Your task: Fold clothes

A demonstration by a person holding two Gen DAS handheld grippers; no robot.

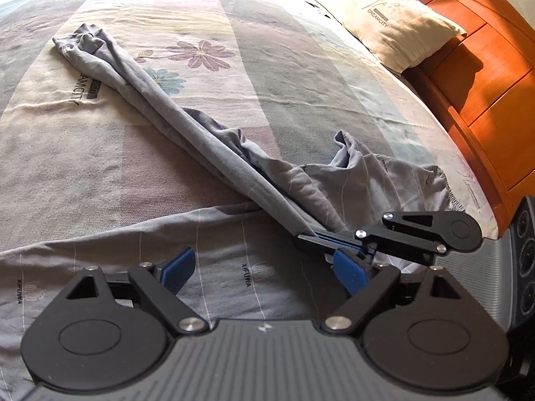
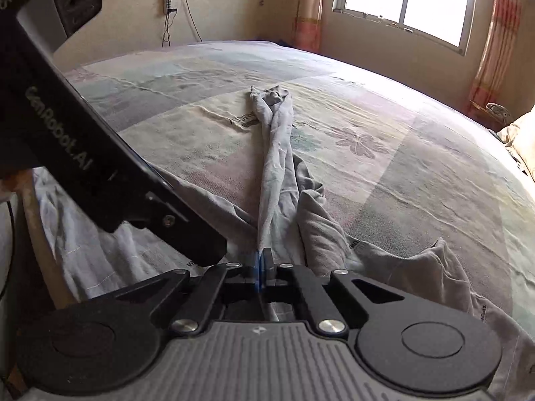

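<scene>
Patterned bedspread (image 1: pixel 301 67), right gripper (image 2: pixel 262 260) clamping seemingly grey trousers (image 1: pixel 187 123), left gripper (image 1: pixel 264 270) spread.

A bed (image 1: pixel 301 77) with a flowered sheet carries grey trousers (image 1: pixel 200 140) and a pillow (image 1: pixel 378 13).

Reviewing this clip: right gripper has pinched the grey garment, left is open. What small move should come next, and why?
Probably close the left gripper on the flat fabric under it: the right gripper is shut on the grey garment, which is stretched into a twisted rope and needs a second hold to spread.
</scene>
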